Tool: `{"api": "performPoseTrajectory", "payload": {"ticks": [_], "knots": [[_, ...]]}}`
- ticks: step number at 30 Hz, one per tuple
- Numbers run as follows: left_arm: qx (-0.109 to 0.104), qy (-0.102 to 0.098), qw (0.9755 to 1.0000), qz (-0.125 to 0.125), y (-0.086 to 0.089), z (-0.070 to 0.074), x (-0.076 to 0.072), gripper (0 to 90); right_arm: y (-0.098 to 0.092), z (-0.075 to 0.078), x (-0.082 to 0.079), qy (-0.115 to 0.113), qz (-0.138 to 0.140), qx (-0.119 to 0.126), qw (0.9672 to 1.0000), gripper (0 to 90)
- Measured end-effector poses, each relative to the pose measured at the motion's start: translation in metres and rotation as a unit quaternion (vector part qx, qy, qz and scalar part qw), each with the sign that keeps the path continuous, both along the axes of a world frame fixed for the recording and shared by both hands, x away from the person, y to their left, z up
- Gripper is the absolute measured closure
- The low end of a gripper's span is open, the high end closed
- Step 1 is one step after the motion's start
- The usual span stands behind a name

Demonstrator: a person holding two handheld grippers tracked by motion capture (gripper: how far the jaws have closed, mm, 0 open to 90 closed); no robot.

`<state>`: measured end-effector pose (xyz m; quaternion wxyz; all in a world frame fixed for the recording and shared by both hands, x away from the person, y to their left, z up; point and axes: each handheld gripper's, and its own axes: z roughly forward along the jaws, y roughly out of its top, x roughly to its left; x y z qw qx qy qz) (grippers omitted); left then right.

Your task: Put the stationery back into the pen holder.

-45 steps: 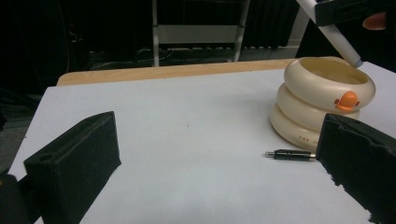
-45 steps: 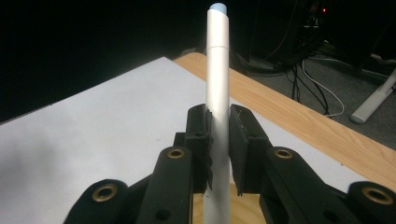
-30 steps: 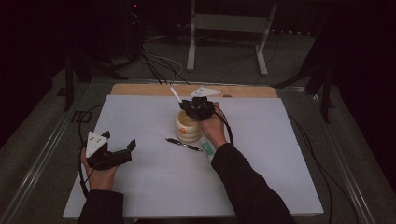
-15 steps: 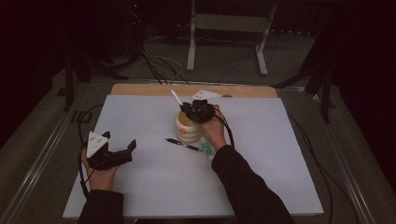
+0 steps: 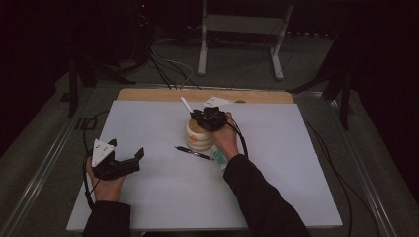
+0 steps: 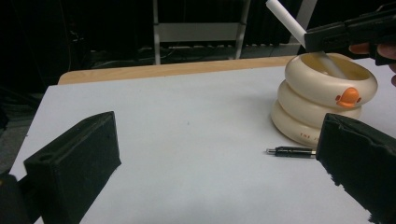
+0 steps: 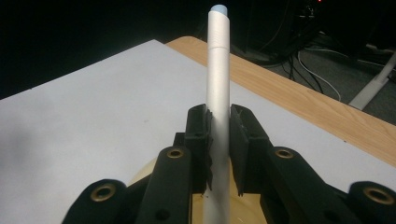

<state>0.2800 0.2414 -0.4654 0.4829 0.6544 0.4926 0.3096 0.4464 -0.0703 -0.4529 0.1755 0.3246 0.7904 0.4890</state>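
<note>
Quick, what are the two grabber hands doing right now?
Left gripper: open, holding nothing.
Right gripper: closed on the white pen, over the cream holder.

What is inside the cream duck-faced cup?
The white pen, clamped in the right gripper, slants into the cream cup. Its lower end and the cup's bottom are hidden by the wall.

A darkened lab or recording studio: black curtains all round, cables trailing over the grey floor, a metal stand behind the white-topped table
</note>
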Motion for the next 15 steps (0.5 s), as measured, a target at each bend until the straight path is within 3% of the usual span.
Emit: {"api": "performPoseTrajectory", "payload": {"ticks": [6,8,11,15], "knots": [[-0.001,0.000,1.0000,0.003,0.0011,0.0002,-0.0005,0.1,0.0001,-0.0041,-0.0002,0.007,0.002,-0.002,1.0000,79.1],[-0.002,-0.001,1.0000,0.003,0.0015,0.0004,-0.0009,0.1,-0.0011,-0.0090,0.0008,0.014,0.009,0.003,0.9998,60.6],[-0.001,-0.001,1.0000,0.003,0.0017,0.0007,-0.0014,0.1,-0.0041,-0.0096,-0.0009,0.021,0.000,0.007,0.9998,44.1],[-0.001,-0.001,1.0000,0.003,0.0019,0.0007,-0.0014,0.1,-0.0043,-0.0062,-0.0042,0.011,-0.005,0.005,0.9999,33.7]]}}
